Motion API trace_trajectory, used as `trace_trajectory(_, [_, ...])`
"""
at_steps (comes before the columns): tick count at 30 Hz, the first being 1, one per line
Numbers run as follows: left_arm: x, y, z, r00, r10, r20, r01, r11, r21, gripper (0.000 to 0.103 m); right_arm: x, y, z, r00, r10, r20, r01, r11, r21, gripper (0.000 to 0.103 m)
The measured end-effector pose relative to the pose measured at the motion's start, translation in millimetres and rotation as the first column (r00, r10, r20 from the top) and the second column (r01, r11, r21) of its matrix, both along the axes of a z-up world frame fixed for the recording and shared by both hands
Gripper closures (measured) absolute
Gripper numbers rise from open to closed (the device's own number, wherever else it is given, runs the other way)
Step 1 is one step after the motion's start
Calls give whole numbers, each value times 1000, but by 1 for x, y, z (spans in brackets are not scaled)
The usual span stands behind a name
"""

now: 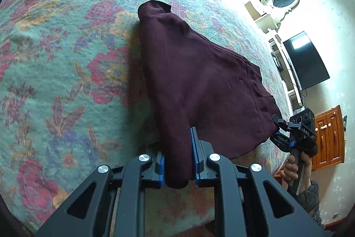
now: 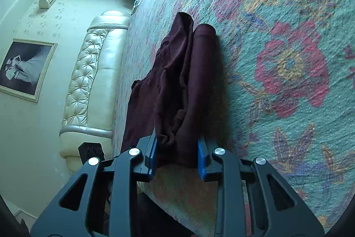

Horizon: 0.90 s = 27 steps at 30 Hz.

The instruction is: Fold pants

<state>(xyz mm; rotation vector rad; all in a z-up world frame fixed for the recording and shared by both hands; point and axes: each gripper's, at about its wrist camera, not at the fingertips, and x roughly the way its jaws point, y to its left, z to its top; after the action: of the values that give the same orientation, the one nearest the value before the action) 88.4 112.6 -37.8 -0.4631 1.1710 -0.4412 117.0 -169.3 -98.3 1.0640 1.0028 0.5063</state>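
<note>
Dark maroon pants are lifted off a bed with a floral green cover. My left gripper is shut on a bunched end of the pants, the cloth squeezed between its blue pads. In the left wrist view the right gripper grips the other corner at the right, held by a hand. In the right wrist view my right gripper is shut on a thick fold of the pants, which stretch away over the cover with their far end resting on it.
A cushioned cream headboard and a framed picture lie to the left in the right wrist view. A dark TV, white shelves and a wooden cabinet stand beyond the bed's edge.
</note>
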Motion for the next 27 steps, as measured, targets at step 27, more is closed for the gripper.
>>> trace_trajectory(27, [-16, 8, -4, 1000, -2, -7, 1, 1000, -25, 84, -39, -1, -22, 1000, -19, -11, 20, 999, 39, 75])
